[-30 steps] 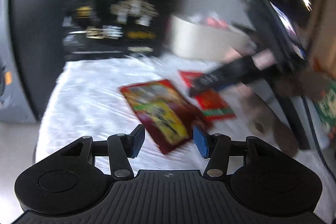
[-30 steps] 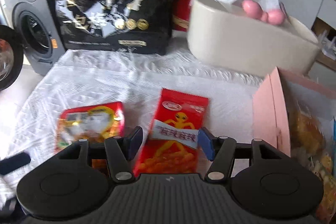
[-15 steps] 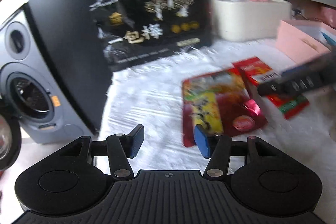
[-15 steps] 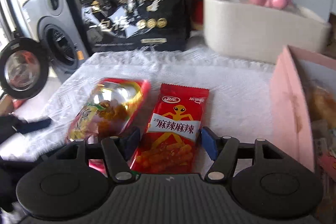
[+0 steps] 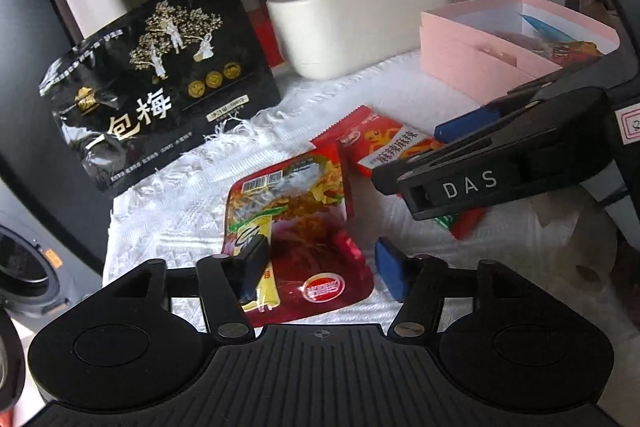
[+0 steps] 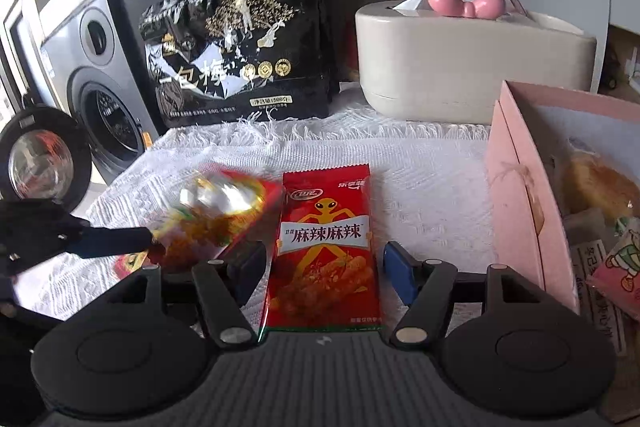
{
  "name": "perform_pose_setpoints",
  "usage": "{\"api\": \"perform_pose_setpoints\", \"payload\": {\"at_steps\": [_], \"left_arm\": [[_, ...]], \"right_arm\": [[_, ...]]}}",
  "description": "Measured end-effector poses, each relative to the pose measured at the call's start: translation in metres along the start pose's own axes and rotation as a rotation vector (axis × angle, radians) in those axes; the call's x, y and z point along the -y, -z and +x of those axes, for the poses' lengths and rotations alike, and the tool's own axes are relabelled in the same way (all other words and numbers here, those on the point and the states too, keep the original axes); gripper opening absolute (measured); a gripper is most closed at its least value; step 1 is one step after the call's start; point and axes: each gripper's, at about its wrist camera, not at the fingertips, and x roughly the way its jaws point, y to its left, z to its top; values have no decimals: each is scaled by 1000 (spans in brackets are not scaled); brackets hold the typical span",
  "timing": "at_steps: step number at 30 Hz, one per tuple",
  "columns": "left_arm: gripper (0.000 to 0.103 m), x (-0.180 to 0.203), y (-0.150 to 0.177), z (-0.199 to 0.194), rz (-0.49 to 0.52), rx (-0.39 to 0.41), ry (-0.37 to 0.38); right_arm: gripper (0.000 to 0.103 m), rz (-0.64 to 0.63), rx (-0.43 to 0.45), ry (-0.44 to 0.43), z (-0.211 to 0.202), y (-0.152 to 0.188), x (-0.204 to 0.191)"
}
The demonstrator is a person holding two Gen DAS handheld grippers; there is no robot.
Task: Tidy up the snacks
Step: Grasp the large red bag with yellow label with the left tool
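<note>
Left gripper point(image 5: 320, 267), jaws just widened, empty, straddles the dark red packet point(image 5: 296, 227). Right gripper point(image 6: 324, 269), likewise open, brackets the red alien packet point(image 6: 324, 247), long axis along its fingers; pink box point(image 6: 516, 195) lies right.

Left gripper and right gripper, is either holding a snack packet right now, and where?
Neither. The left gripper and the right gripper stand open, each straddling a packet, pads clear.
</note>
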Motion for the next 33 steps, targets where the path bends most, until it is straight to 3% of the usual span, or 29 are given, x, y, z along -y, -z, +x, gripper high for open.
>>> {"api": "perform_pose_setpoints", "payload": {"at_steps": [6,8,12,17,21,25,33], "left_arm": [[85,2,3,0,16,-7,58],[85,-2,1,3,10,-7,74],[84,-14,-4,11,-31,-21,-11],[87,-41,-9,29,-152,-49,10],[99,-52,-10,42,-211,-47,28],[99,-68,-7,51,-321,-25,79],[100,-63,-14,59,-348,-47,-11]], "right_arm": [[66,20,3,-13,-1,0,2],[66,21,3,-14,-1,0,3],[66,33,5,-19,-1,0,4],[66,36,4,-20,-2,0,4],[66,46,6,-22,-2,0,6],[66,101,15,-52,-3,0,14],[66,103,17,-51,-3,0,13]]}}
